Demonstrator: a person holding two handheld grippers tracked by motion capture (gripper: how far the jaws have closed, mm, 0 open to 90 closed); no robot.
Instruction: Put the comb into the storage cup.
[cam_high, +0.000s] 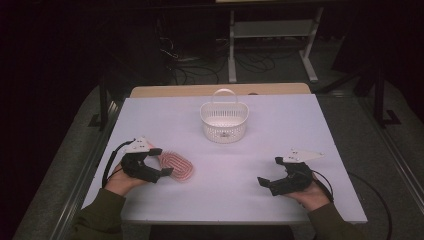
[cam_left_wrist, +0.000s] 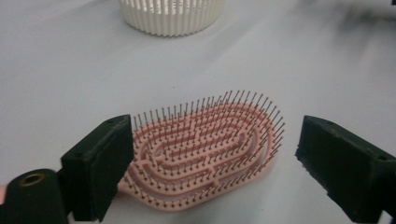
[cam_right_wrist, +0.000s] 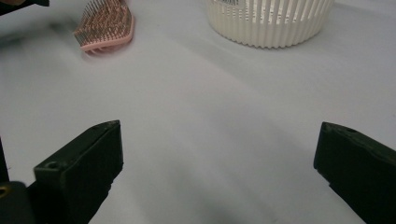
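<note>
Between the wide-apart left gripper (cam_left_wrist: 208, 163) jaws lies the untouched pink brush (cam_left_wrist: 205, 156), bristles up.

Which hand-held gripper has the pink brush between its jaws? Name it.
The left hand-held gripper: its open jaws flank the pink brush, pads not yet pressing. The right hand-held gripper is open over bare table, away from the brush.

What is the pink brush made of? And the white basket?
The pink brush looks like matte moulded plastic, with thin dark bristles that might be metal or stiff plastic. The white basket seems to be smooth plastic too, judging by its even slotted ribs.
</note>
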